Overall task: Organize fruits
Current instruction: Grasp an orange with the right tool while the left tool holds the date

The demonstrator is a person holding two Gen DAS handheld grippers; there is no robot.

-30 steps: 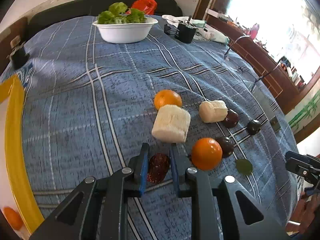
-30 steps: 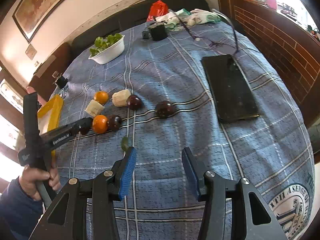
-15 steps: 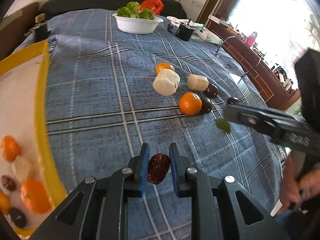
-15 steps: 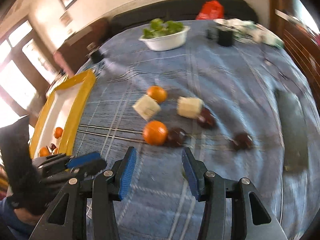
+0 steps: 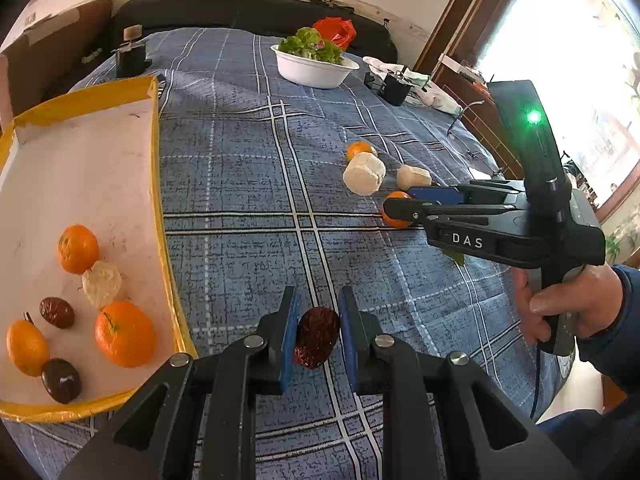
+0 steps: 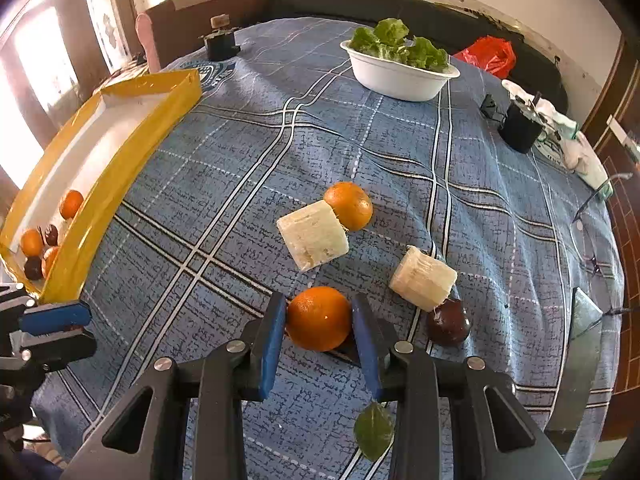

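Date (image 5: 316,336) pinched in the left hand-held gripper (image 5: 318,330), just beside the yellow tray (image 5: 160,216); right hand-held gripper (image 6: 320,332) straddles the orange (image 6: 319,318) on the blue cloth (image 6: 240,184), pads apparently touching.

Left gripper (image 5: 316,336) clamps red date (image 5: 316,337) beside yellow tray (image 5: 158,184).

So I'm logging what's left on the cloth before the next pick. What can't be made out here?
- Left wrist: right gripper covers most of the near orange and any dark fruits behind it.
- Right wrist: tray wall hides part of the tray's fruit.
- Right wrist: whether the pads touch the orange is unclear.
- Left wrist: the date hides the cloth beneath.
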